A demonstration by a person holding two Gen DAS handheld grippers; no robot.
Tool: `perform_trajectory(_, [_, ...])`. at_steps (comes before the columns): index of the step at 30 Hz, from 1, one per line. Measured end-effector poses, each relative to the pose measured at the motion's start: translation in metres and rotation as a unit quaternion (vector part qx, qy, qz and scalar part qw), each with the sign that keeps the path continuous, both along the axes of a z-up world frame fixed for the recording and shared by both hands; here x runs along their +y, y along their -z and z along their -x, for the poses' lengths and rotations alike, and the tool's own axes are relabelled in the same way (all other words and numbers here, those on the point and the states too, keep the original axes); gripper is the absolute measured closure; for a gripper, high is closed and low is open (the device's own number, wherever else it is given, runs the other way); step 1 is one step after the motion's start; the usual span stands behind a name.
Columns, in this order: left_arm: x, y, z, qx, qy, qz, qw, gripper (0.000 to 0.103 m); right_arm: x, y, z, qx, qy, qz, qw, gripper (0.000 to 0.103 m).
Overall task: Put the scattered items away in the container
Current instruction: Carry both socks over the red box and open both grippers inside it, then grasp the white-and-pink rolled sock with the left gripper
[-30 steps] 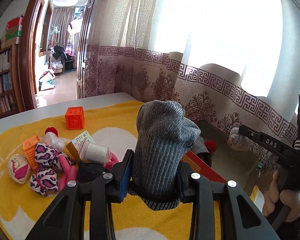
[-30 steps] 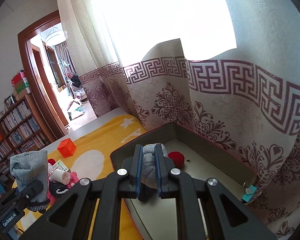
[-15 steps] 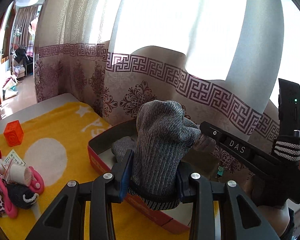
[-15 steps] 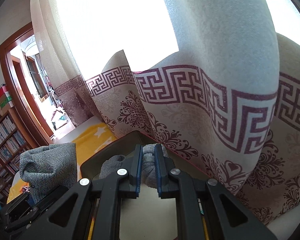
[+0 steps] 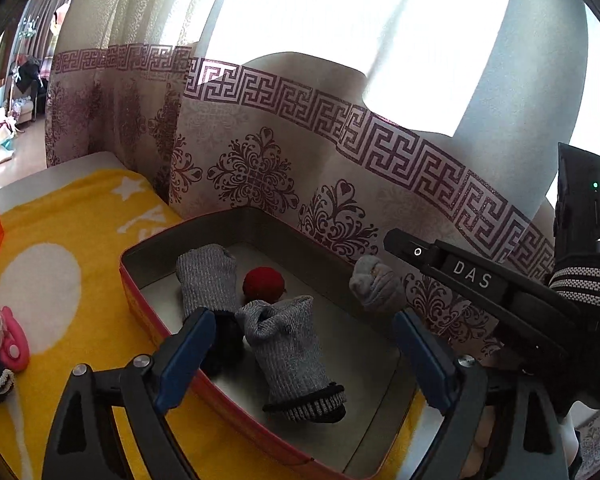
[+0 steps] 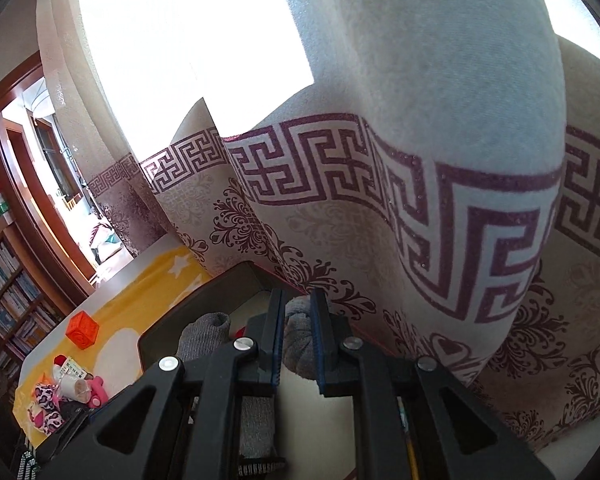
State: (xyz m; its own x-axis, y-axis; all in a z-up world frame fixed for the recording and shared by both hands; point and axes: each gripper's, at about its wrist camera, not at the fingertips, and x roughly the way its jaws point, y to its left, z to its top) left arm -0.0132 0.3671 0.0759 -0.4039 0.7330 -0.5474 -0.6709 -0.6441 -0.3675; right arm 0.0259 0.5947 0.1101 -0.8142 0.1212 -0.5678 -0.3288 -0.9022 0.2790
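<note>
My left gripper (image 5: 304,318) hangs over the red-walled metal container (image 5: 140,304), jaws opening. A grey knitted sock (image 5: 292,352) lies loose on the container floor below and between them, free of the pads. Beside it in the container are a second grey sock (image 5: 208,280), a red ball (image 5: 263,282) and a dark item (image 5: 224,340). My right gripper (image 6: 299,300) is over the container's far side by the curtain. Its pads still press a light grey rolled sock (image 6: 298,344), though its jaws are just starting to part. That same light grey rolled sock (image 5: 374,284) shows in the left wrist view.
A patterned curtain (image 5: 300,168) hangs right behind the container. On the yellow blanket (image 5: 80,220) to the left are an orange cube (image 6: 83,330), a leopard-print plush (image 6: 46,404), a small carton and pink items (image 5: 12,340). A bookshelf and doorway stand far left.
The left gripper carried the grey sock right, over the container, then spread its jaws; the sock now lies inside. The right gripper moved toward the curtain, still holding its sock.
</note>
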Motion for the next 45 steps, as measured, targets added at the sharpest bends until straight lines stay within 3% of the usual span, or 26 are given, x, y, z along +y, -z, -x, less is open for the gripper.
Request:
perform_trajectory(6, [-0.017, -0.008, 0.007, 0.002, -0.024, -0.013, 0.9996, 0.01, -0.002, 0.001, 0.001, 0.002, -0.001, 0.008, 1.0, 0.087])
perform_trajectory(8, [-0.022, -0.009, 0.01, 0.001, -0.034, -0.013, 0.9993, 0.01, -0.002, 0.001, 0.0, 0.003, -0.003, 0.012, 1.0, 0.08])
perform_trajectory(10, [-0.027, -0.008, 0.013, -0.001, -0.041, -0.011, 0.9991, 0.01, -0.002, 0.001, -0.001, 0.007, 0.0, 0.015, 1.0, 0.061])
perform_trajectory(13, [-0.034, -0.01, 0.016, 0.0, -0.053, -0.012, 0.9985, 0.01, -0.004, -0.002, -0.004, 0.014, 0.003, 0.01, 1.0, 0.048])
perform_trajectory(25, [-0.071, -0.018, 0.023, 0.002, -0.103, -0.012, 0.9946, 0.01, -0.031, -0.006, -0.01, 0.025, -0.035, -0.002, 0.999, 0.04])
perform_trajectory(32, [-0.114, -0.026, 0.017, 0.022, -0.141, -0.003, 0.9897, 0.01, -0.059, -0.009, -0.014, 0.033, -0.073, -0.014, 0.997, 0.04])
perform_trajectory(45, [-0.237, -0.009, 0.029, 0.015, -0.264, 0.038, 0.9637, 0.01, -0.121, 0.002, -0.012, 0.018, -0.152, -0.027, 0.988, 0.032])
